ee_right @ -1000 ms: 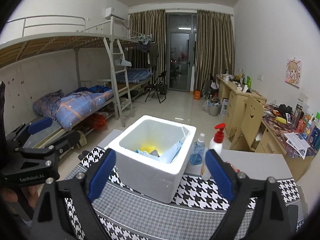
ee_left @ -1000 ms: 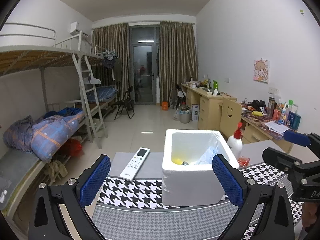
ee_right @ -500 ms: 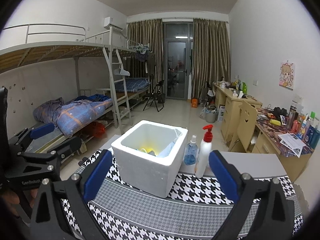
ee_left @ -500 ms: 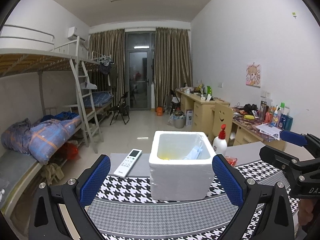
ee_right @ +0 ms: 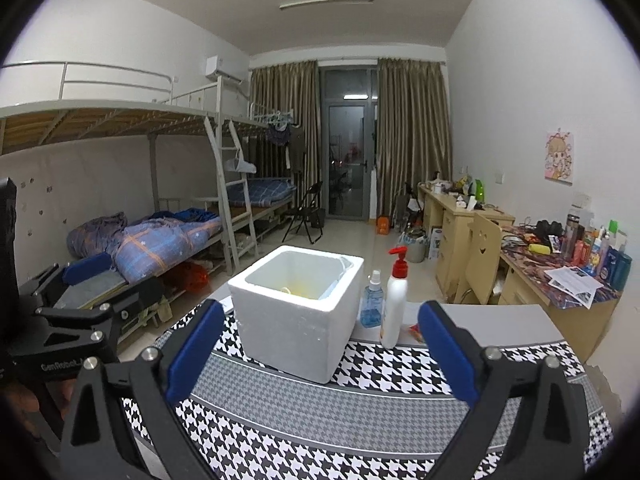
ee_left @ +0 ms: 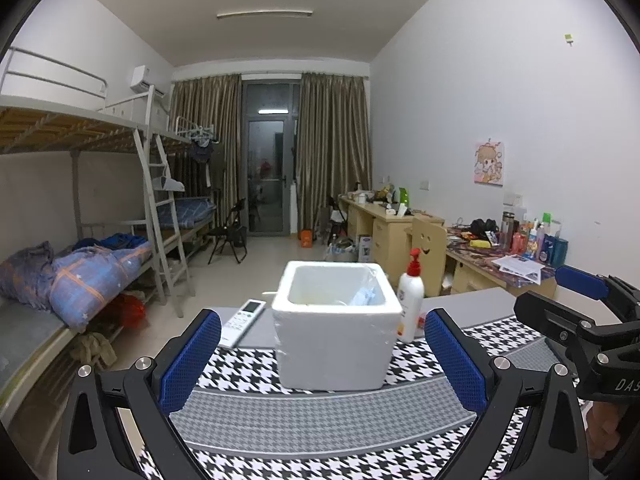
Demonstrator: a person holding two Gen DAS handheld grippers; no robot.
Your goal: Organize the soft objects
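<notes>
Left wrist view: the table [ee_left: 460,308] carries a houndstooth cloth [ee_left: 320,420], whose near edge is cut off by the bottom of the frame and partly covered by the gripper frames. A white foam box [ee_left: 334,344] stands upright on the cloth, open side up, roughly centred ahead of both grippers and clear of both. In this view one flat wall faces the camera; in the right wrist view a corner points toward the camera. The box is near-cubic, so no long axis can be determined.

Box contents are mostly hidden by the walls. A pale blue soft item [ee_left: 366,295] leans against the inner right wall, and a yellow patch [ee_right: 300,289] shows at the bottom; neither can be identified further.

The left gripper [ee_left: 322,362] is spread wide and holds nothing. The right gripper [ee_right: 318,354] is likewise spread wide and empty. Each appears at the edge of the other's view, partly cut off.

A white pump bottle [ee_left: 410,300] with a red top stands upright just right of the box. A small blue spray bottle [ee_right: 371,300] stands between them, hidden in the left view. A white remote [ee_left: 244,320] lies flat left of the box, its near end behind the left blue pad. A small red item beside the pump bottle base is too obscured to identify.
</notes>
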